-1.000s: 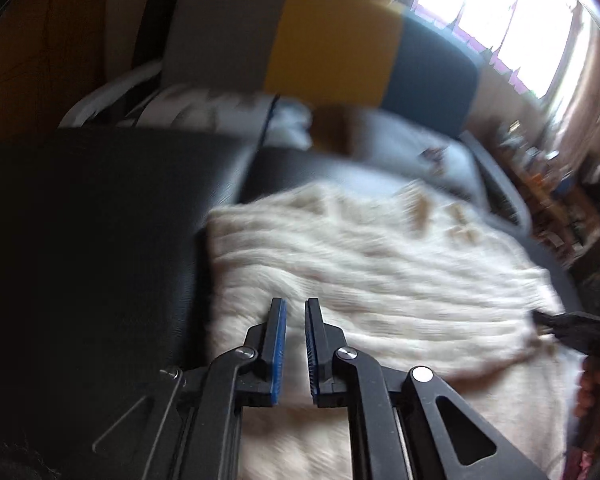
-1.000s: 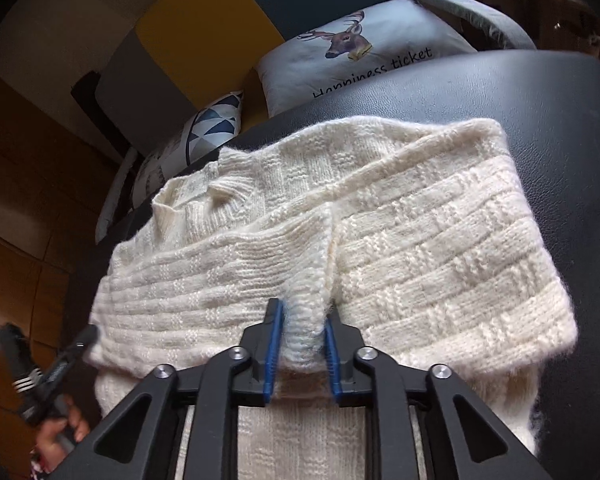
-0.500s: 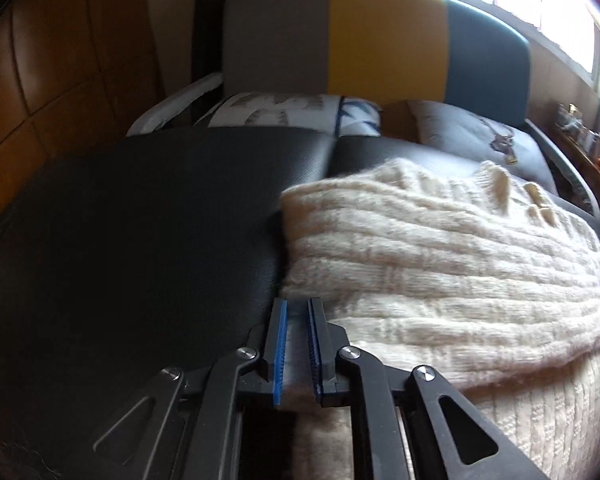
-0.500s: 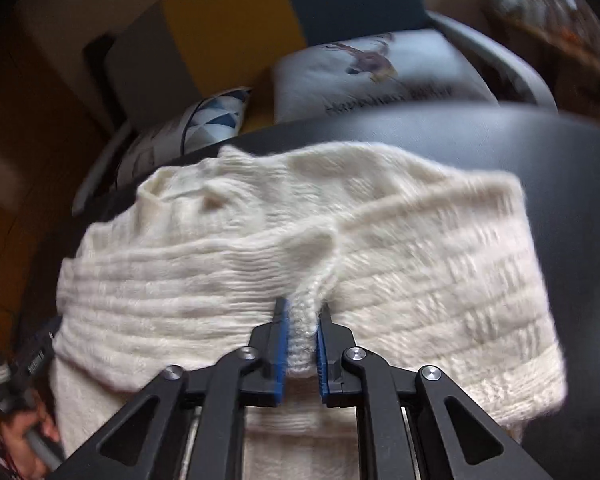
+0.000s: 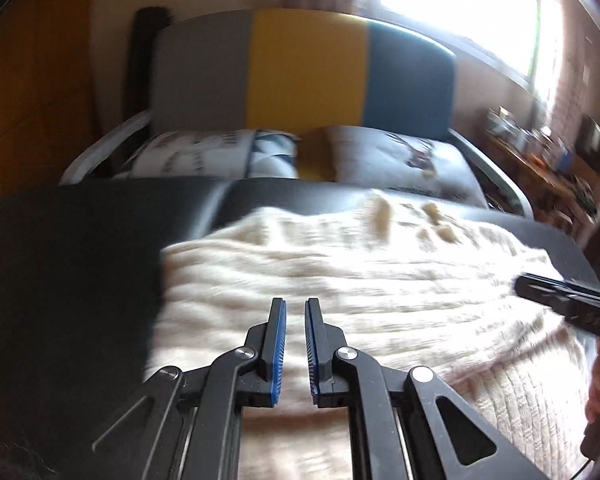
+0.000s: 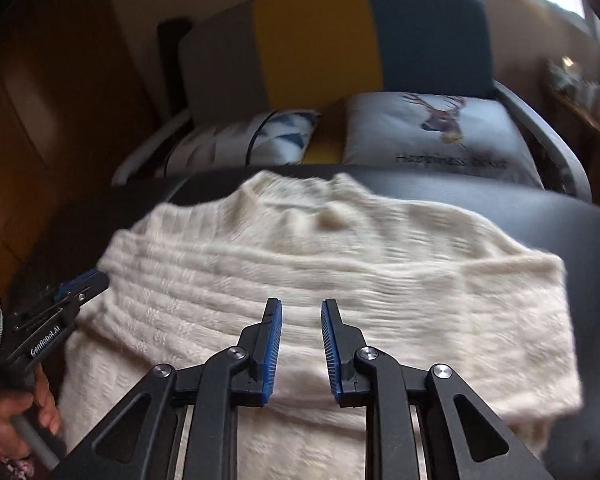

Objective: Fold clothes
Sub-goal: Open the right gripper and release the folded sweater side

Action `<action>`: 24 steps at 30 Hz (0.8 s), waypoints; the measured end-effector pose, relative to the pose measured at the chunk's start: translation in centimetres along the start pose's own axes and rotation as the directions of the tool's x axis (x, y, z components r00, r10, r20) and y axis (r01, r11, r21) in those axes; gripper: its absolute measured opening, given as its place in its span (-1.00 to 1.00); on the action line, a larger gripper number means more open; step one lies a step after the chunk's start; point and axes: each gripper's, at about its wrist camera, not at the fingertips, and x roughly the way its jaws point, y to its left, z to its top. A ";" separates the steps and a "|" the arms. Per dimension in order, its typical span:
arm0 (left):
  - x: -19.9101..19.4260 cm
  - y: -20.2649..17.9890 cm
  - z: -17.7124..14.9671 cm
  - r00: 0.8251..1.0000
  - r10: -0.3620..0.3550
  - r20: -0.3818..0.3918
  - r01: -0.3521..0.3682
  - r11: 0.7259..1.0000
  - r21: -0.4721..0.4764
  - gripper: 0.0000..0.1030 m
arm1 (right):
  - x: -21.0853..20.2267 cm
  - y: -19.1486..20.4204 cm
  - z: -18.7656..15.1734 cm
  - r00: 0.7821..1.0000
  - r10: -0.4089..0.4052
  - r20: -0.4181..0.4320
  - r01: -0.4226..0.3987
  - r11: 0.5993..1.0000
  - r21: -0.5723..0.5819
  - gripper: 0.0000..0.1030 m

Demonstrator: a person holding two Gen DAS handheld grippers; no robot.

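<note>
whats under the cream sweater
The cream sweater lies on a black padded surface, visible around its far and side edges. Whatever lies beneath its folded layers is covered.

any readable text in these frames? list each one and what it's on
"GenRobot.AI": on the body of the left gripper, seen in the right wrist view.
"Happiness ticket": under the deer on the deer cushion; blurred, so the second word is only a likely reading.
Patterned cushion: no lettering I can make out.
Cream sweater: no visible label or tag.
</note>
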 end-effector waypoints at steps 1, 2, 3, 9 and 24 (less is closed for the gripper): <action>0.6 -0.5 -0.1 1.000 0.006 -0.014 -0.006 1.000 0.015 -0.82 | 0.6 0.2 -0.1 1.000 0.008 -0.014 -0.008 1.000 0.001 -0.59; 1.1 -0.2 -0.3 1.000 0.001 -0.023 -0.001 1.000 0.001 -0.82 | 1.2 0.4 -0.2 1.000 0.001 -0.027 -0.002 1.000 -0.008 -0.59; 1.5 0.3 -0.7 1.000 -0.010 -0.029 0.009 1.000 -0.026 -0.82 | 1.8 0.6 -0.4 0.999 -0.005 -0.039 0.005 1.000 -0.017 -0.59; 1.5 1.1 -1.6 0.999 -0.036 -0.031 0.033 0.997 -0.066 -0.79 | 2.3 -1.3 -0.9 0.998 -0.015 -0.053 0.014 1.000 -0.020 -0.66; 2.6 1.7 -1.1 0.998 -0.064 -0.028 0.061 0.994 -0.092 -0.80 | -0.9 -6.5 -0.7 0.999 -0.033 -0.010 0.034 0.980 0.197 -0.79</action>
